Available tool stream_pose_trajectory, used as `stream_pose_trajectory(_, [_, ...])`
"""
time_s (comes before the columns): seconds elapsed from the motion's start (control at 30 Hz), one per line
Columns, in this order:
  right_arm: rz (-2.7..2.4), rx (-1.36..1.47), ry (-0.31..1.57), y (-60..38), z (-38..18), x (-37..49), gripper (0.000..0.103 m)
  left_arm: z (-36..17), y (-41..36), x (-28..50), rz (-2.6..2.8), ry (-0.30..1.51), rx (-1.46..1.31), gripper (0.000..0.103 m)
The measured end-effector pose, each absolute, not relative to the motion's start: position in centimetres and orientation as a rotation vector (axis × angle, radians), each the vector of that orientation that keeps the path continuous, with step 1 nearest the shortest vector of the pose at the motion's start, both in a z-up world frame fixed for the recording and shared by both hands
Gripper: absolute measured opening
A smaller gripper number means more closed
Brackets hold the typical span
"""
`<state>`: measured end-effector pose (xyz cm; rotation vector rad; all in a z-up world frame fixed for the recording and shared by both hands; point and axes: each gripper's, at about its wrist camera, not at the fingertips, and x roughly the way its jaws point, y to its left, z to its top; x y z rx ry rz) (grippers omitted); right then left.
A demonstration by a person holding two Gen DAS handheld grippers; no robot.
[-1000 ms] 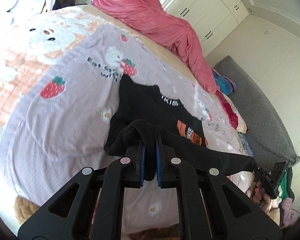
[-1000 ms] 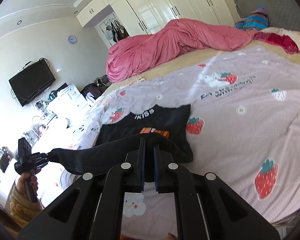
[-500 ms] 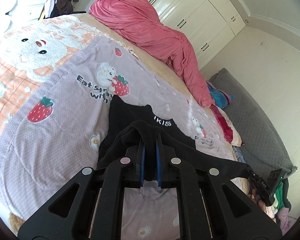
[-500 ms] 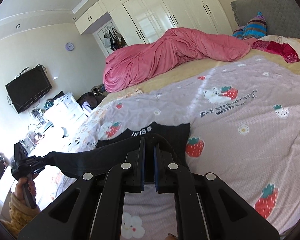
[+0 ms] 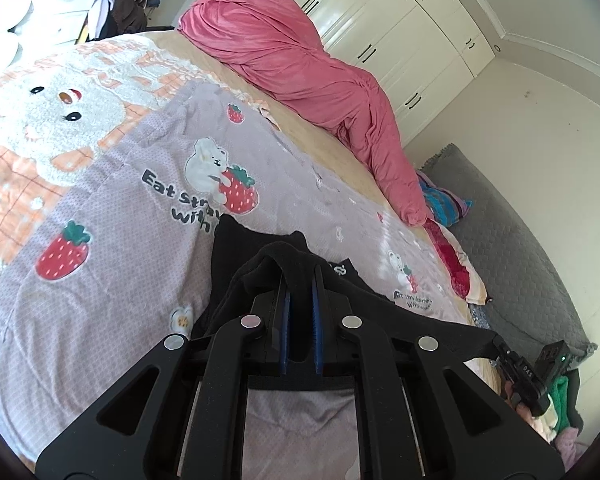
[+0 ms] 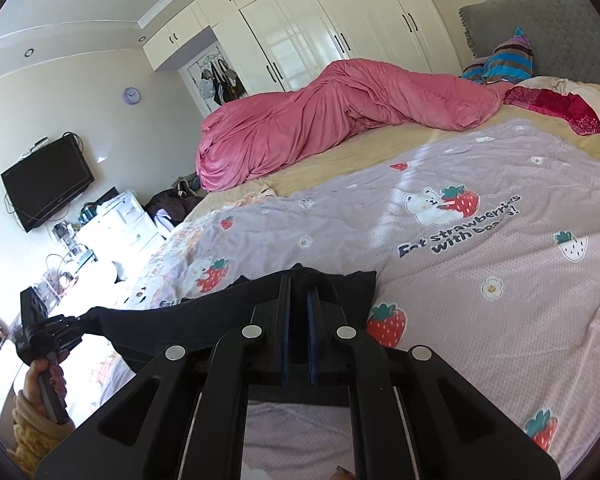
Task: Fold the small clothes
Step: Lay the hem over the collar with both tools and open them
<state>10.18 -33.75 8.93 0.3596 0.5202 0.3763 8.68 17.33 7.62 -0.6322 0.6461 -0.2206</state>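
The left gripper (image 5: 300, 292) and the right gripper (image 6: 298, 300) are both squeezed shut on the edge of a black shirt (image 5: 236, 256). The shirt hangs stretched between them over a purple strawberry blanket (image 5: 112, 208) on the bed. A big pink quilt (image 6: 320, 120) lies far behind, near white closets (image 6: 320, 28).
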Motion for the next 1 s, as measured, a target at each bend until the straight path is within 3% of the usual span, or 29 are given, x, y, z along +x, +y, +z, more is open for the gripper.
stream_pose_trajectory(0.87, [0.243, 0.312, 0.724, -31.9, 1.5, 20.5, 0.006, 1.1, 16.5, 18.1, -0.116, 0.790, -0.570, 0.005])
stream_pose_trajectory(1.0, [0.212, 0.288, 0.726, -31.6, 1.0, 20.4, 0.020, 0.9, 16.8, 17.5, -0.090, 0.791, -0.555, 0.009])
